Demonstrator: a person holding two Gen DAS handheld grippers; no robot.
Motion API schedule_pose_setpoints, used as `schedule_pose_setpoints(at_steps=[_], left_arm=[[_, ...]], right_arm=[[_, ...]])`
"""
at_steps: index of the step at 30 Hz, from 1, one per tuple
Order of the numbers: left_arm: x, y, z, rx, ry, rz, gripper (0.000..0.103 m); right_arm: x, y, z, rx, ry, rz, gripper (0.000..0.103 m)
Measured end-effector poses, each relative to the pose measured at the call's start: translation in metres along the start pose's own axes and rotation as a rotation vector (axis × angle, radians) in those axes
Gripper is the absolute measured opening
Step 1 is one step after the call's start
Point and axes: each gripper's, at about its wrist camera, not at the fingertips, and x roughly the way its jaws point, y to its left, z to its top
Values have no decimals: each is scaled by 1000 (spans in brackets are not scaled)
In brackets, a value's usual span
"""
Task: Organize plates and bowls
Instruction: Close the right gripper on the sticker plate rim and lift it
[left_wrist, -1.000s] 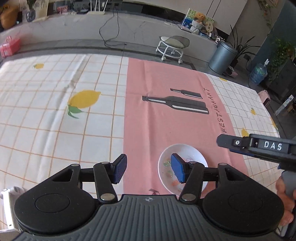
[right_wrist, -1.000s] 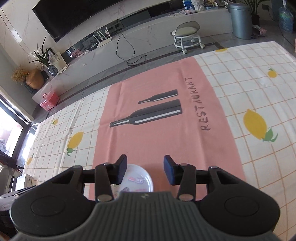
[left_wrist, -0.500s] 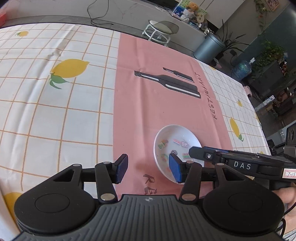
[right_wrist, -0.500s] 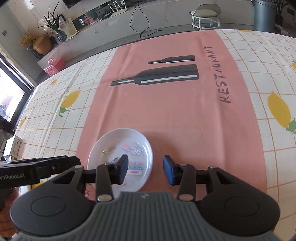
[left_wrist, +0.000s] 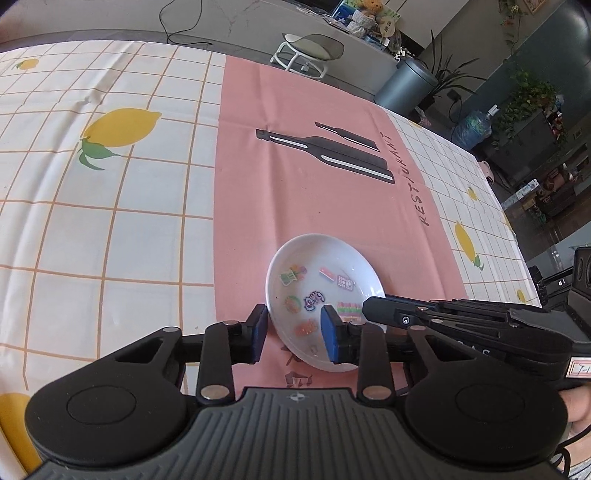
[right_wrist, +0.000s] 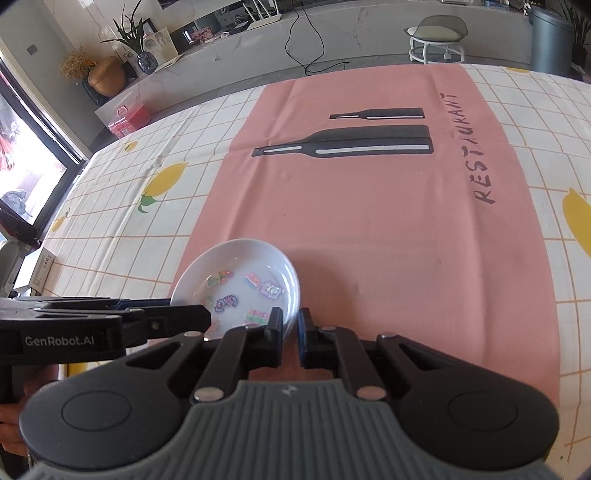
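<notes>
A small white plate (left_wrist: 325, 273) with colourful stickers inside sits on the pink strip of the tablecloth; it also shows in the right wrist view (right_wrist: 240, 280). My right gripper (right_wrist: 290, 334) is shut on the plate's near right rim. My left gripper (left_wrist: 293, 332) is open, its jaws straddling the plate's near left rim, one pad outside and one inside. The right gripper reaches in from the right in the left wrist view (left_wrist: 376, 308). The left gripper shows at the left of the right wrist view (right_wrist: 199, 319).
The tablecloth (right_wrist: 369, 221) has a pink centre with bottle prints and checked sides with lemons. Beyond the table's far edge are a white stool (left_wrist: 306, 48), a grey bin (left_wrist: 404, 85) and plants.
Both grippers have come down and closer to the plate. My right gripper has closed from open onto the plate's rim. My left gripper's jaws have narrowed around the opposite rim.
</notes>
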Motion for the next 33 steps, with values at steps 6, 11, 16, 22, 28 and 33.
schedule_pose_setpoints(at_steps=[6,11,16,22,28,33], left_arm=[[-2,16,-1,-108,-16,-4,7],[-2,9,0,-96,-35,42,5],[-15,1,1,-92,-75,62,3],[-47,-20,4,-68,-203,47,1],[-69,-42,5,-42,-252,-37,2],[-73,-70,3,1,-240,-147,2]], right_arm=[[1,-3,-1,24,-19,9,6],[0,-2,-3,31,-25,17,6],[-11,-3,-2,78,-90,35,1],[-37,-1,-1,96,-176,67,1],[-77,0,2,87,-258,58,1],[-119,-17,-6,165,-316,43,1]])
